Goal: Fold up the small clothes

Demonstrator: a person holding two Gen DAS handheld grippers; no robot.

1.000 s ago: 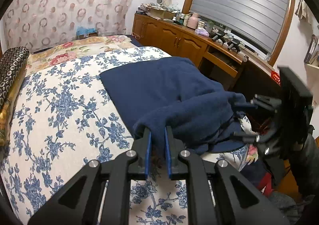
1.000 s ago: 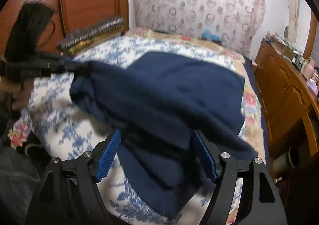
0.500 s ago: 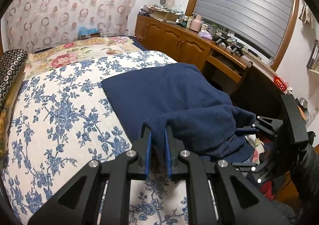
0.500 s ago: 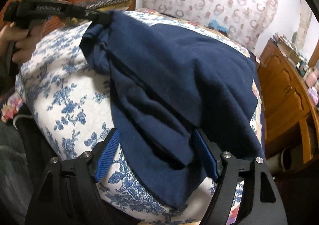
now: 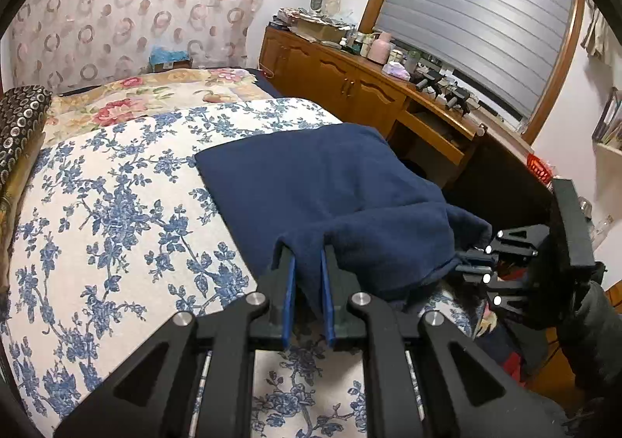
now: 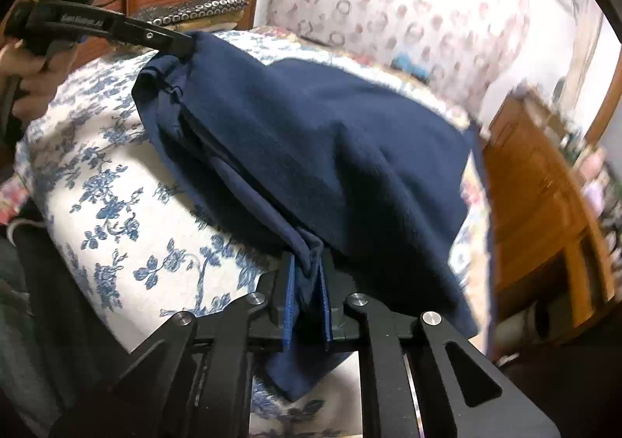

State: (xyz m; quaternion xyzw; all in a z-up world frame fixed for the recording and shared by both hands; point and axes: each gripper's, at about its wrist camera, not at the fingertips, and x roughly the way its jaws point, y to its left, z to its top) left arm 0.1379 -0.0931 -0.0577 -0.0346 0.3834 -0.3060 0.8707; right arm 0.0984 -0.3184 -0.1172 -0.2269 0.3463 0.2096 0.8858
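A navy blue garment (image 5: 322,189) lies partly folded on the floral bed cover (image 5: 116,212), its near end lifted. My left gripper (image 5: 307,263) is shut on the garment's near left corner, with cloth pinched between the blue pads. In the right wrist view the garment (image 6: 330,135) stretches from the left gripper (image 6: 186,43) at the far corner down to my right gripper (image 6: 307,267). The right gripper's jaws are closing, and bunched layers of the garment's edge sit pressed between its pads. The right gripper (image 5: 472,261) also shows at the garment's right corner in the left wrist view.
A wooden cabinet (image 5: 350,84) with clutter on top runs along the bed's right side, below a shuttered window (image 5: 478,14). A dark patterned pillow (image 5: 19,119) lies at the bed's far left. A hand (image 6: 27,76) holds the left tool.
The right gripper's wide-open jaws have come together on the garment's near edge. The left gripper has kept its hold and barely moved.
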